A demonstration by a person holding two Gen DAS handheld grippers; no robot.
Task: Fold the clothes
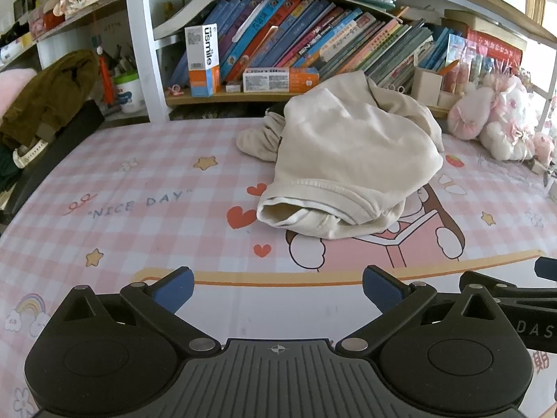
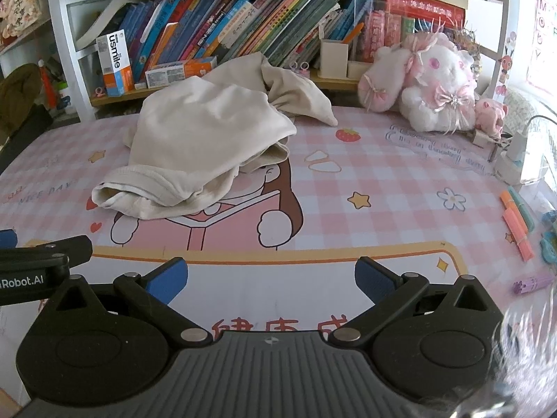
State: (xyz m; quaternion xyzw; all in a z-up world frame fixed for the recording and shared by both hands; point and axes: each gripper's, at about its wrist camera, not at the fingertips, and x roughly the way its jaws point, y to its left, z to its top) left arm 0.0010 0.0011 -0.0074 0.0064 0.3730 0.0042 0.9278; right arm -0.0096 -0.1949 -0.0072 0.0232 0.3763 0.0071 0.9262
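Both grippers sit nearest the lens: your left gripper (image 1: 277, 291) and your right gripper (image 2: 271, 280) each hold their blue-padded fingers spread wide with nothing between them, hovering low over the near edge of the desk. From the left wrist view, the right gripper's black frame shows at the right margin, so the two tools are side by side, aimed the same way.

Locate the task item ahead of them: a cream-coloured, soft cotton garment (image 1: 351, 160) lying in a crumpled heap on the pink checked cartoon-print desk mat (image 1: 139, 181), well apart from both grippers. It is not folded. A ribbed hem or cuff opening (image 2: 115, 193) faces you at the near left of the heap; the far part bunches upward toward the shelf. Whether it is a top or trousers cannot be settled from this bundle, and a dark patch at its rear may be a label or another item.

Treat the wide finger setting as fitting an approach to loose cloth: thick folds need a broad gap. Expect the fabric to drag and sag when lifted.

Note the surroundings: a white-and-pink plush rabbit (image 2: 431, 83) stands at the far right, coloured marker pens (image 2: 518, 223) lie at the right edge, and a wooden shelf of leaning books (image 1: 313, 45) runs behind the heap.
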